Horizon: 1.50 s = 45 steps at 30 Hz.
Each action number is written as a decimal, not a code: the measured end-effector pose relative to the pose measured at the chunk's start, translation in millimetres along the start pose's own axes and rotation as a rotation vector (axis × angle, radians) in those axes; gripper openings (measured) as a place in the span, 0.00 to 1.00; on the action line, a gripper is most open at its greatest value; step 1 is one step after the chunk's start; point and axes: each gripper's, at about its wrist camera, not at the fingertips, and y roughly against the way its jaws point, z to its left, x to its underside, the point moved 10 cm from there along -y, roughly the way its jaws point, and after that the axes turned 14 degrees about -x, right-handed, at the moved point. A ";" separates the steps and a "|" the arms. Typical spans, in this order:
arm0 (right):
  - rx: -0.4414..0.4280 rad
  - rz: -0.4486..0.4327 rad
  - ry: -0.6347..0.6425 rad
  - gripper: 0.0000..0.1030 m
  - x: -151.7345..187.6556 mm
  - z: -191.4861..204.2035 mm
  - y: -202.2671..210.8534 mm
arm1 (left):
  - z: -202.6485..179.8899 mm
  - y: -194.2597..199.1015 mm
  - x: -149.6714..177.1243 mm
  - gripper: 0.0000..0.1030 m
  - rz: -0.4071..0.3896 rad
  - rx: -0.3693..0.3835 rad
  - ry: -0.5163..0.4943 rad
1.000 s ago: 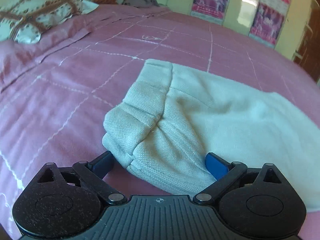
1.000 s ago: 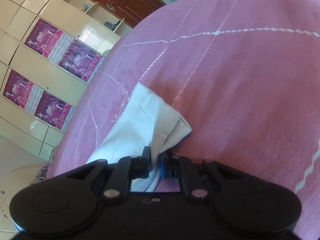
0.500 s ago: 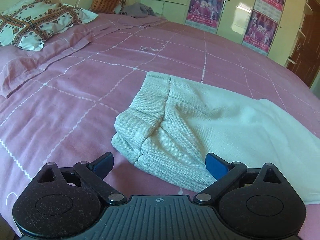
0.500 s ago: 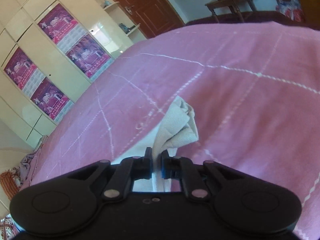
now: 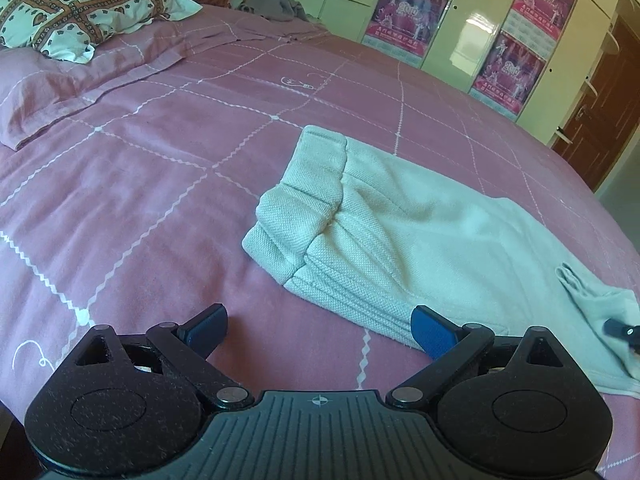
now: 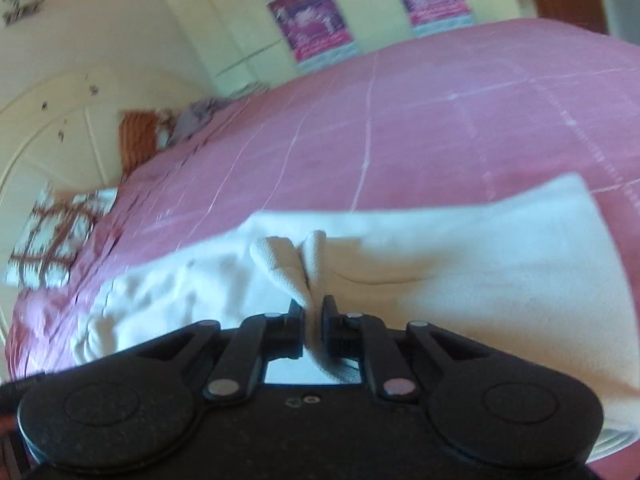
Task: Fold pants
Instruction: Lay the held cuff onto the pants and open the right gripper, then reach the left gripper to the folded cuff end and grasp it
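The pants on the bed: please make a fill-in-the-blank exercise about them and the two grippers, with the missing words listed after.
1. The pants lie on a bed cover whose colour is ____.
2. The right gripper is ____ on a bunched piece of the pants.
3. The fingers of the left gripper stand ____, with nothing between them.
4. Far across the bed lies a patterned ____.

Missing words: pink; shut; open; pillow

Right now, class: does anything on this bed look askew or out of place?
Yes. The pants lie bunched at the waistband, not flat, and the right gripper pinches up a puckered fold. A grey garment sits crumpled by the headboard.
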 end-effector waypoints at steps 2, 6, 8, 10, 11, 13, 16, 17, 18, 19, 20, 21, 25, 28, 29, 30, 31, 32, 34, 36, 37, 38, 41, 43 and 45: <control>0.024 0.055 0.009 0.10 22.0 4.1 -19.3 | 1.6 1.2 3.4 0.95 0.004 0.003 -0.006; 0.040 0.020 0.033 0.10 34.0 9.2 -9.2 | 2.2 2.1 5.6 0.95 0.003 0.002 -0.010; 0.040 0.030 0.064 0.10 35.9 11.5 -5.0 | 2.3 2.8 6.6 0.95 0.000 0.003 -0.008; 0.042 0.034 0.107 0.10 38.0 12.4 -2.6 | 3.2 3.3 7.7 0.95 0.000 0.005 -0.002; 0.046 0.036 0.130 0.10 38.1 14.1 -1.4 | 3.8 3.5 8.0 0.95 0.001 0.007 0.003; 0.062 0.052 0.183 0.11 41.7 20.9 -12.9 | 4.9 3.6 8.2 0.95 0.003 0.008 0.009; 0.093 0.086 0.292 0.11 49.9 30.5 -16.9 | 4.3 3.7 8.3 0.95 0.003 0.003 0.005; 0.103 0.094 0.324 0.11 52.5 33.6 -17.2 | 3.8 3.8 8.5 0.95 0.003 0.000 0.002; 0.120 0.099 0.355 0.11 54.5 36.0 -17.2 | 3.5 4.1 8.5 0.95 0.003 -0.003 -0.002; 0.135 0.100 0.381 0.13 56.1 38.3 -17.7 | 3.2 4.2 8.7 0.95 0.003 -0.006 -0.003; 0.143 0.097 0.403 0.16 57.8 40.5 -18.1 | 3.2 4.5 8.8 0.95 0.003 -0.009 -0.004; 0.145 0.099 0.420 0.21 60.4 43.3 -19.2 | 3.4 4.9 9.2 0.95 0.005 -0.010 -0.004; 0.121 0.106 0.448 0.30 71.3 57.6 -25.4 | 5.0 8.1 11.4 0.95 0.007 -0.016 0.006; 0.127 0.099 0.427 0.31 71.1 56.8 -26.3 | 5.6 10.1 13.5 0.95 0.011 -0.022 0.001; 0.124 0.097 0.420 0.30 70.4 56.1 -26.3 | 5.3 11.1 14.6 0.95 0.011 -0.025 -0.004; 0.122 0.098 0.418 0.31 70.0 55.9 -25.9 | 5.1 12.1 15.3 0.95 0.010 -0.026 -0.008; 0.120 0.098 0.417 0.31 69.8 55.6 -25.8 | 5.1 13.0 15.9 0.95 0.010 -0.027 -0.010; 0.118 0.099 0.414 0.31 69.5 55.2 -25.9 | 5.1 13.8 16.6 0.95 0.010 -0.029 -0.011; 0.116 0.099 0.409 0.31 69.0 54.8 -26.2 | 5.5 14.9 17.3 0.95 0.010 -0.031 -0.011; 0.117 0.097 0.408 0.31 69.1 54.7 -26.1 | 6.3 16.0 18.3 0.95 0.010 -0.032 -0.009; 0.116 0.096 0.405 0.31 69.5 55.1 -26.8 | 6.3 16.4 18.6 0.95 0.011 -0.032 -0.010; 0.115 0.096 0.401 0.31 70.0 55.3 -27.6 | 6.4 16.6 18.5 0.95 0.010 -0.033 -0.011; 0.115 0.097 0.401 0.31 70.4 56.5 -27.4 | 5.6 16.0 18.7 0.95 0.012 -0.035 -0.016; 0.075 0.075 0.400 0.31 67.8 66.0 -20.7 | 5.7 15.4 19.0 0.95 0.012 -0.033 -0.017; -0.033 0.034 0.366 0.28 61.5 76.9 -8.9 | 6.1 14.1 19.1 0.95 0.018 -0.031 -0.015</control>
